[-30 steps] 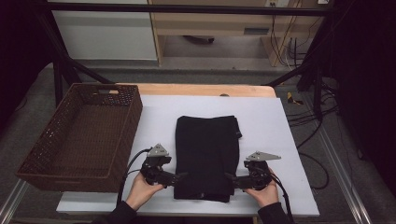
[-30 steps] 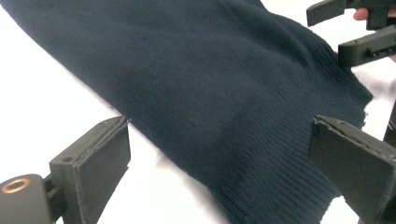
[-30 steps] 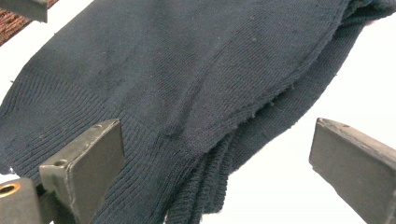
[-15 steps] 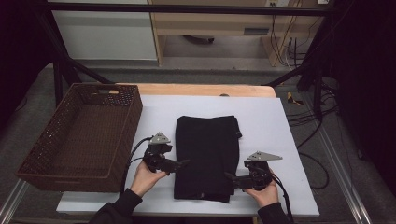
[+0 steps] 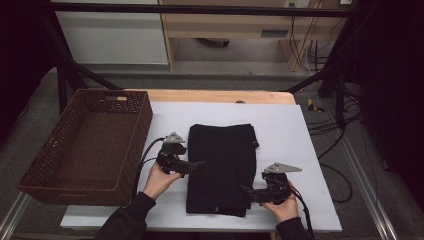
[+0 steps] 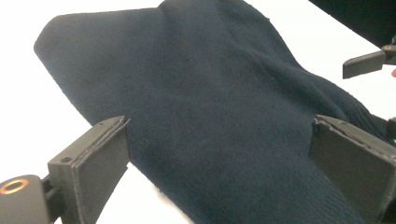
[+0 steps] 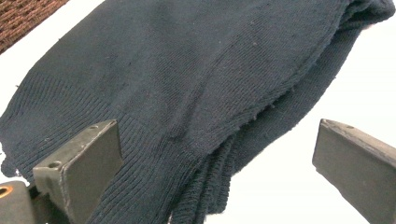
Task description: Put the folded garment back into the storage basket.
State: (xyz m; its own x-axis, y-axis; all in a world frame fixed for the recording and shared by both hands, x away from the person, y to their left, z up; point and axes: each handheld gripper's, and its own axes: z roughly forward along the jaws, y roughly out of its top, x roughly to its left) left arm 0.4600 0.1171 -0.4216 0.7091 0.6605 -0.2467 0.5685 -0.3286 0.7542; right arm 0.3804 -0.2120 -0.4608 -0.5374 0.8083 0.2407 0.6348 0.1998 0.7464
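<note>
A folded dark knit sweater (image 5: 220,167) lies flat on the white table (image 5: 285,135). My left gripper (image 5: 196,164) hovers at the sweater's left edge, about halfway up, jaws open over the fabric (image 6: 219,121). My right gripper (image 5: 245,191) sits at the sweater's lower right corner, also open, with the ribbed hem (image 7: 154,154) and stacked folded layers between its jaws. In the left gripper view the right gripper's jaw tip (image 6: 364,63) shows far off at the upper right.
A brown wicker basket (image 5: 60,175) stands at the table's left side, and its weave (image 7: 23,16) shows in the right gripper view. Cables (image 5: 345,160) hang off the table's right side. Bare white table lies beyond the sweater.
My left gripper has moved up along the sweater's left edge, from its lower corner to about its middle. The right gripper has stayed at the lower right corner.
</note>
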